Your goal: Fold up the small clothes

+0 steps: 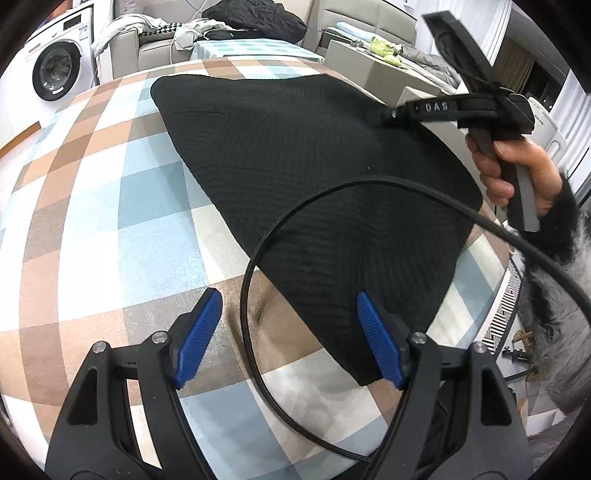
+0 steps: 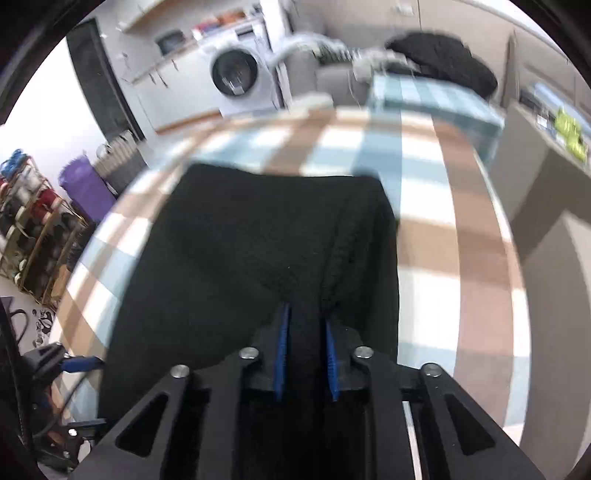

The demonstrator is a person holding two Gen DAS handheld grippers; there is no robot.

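Note:
A black knit garment (image 1: 295, 166) lies flat on the checked tablecloth (image 1: 110, 221), one corner near my left gripper (image 1: 289, 295). That gripper hovers wide open over this near corner, nothing between its blue pads (image 1: 199, 332). A hand (image 1: 517, 170) holds my right gripper (image 1: 391, 113) at the garment's far right edge. In the right wrist view the garment (image 2: 240, 258) fills the middle, with a raised fold running up to my right gripper (image 2: 306, 315). Its jaws stand a narrow gap apart with dark fabric in the gap. Whether the pads (image 2: 282, 350) press it is unclear.
A black cable (image 1: 258, 258) loops over the garment's near corner between my left fingers. A washing machine (image 1: 55, 70) stands beyond the table on the left, and a sofa piled with clothes (image 1: 255, 18) behind. Grey boxes (image 1: 369, 62) border the right edge. Cluttered shelves (image 2: 33, 221) stand at left.

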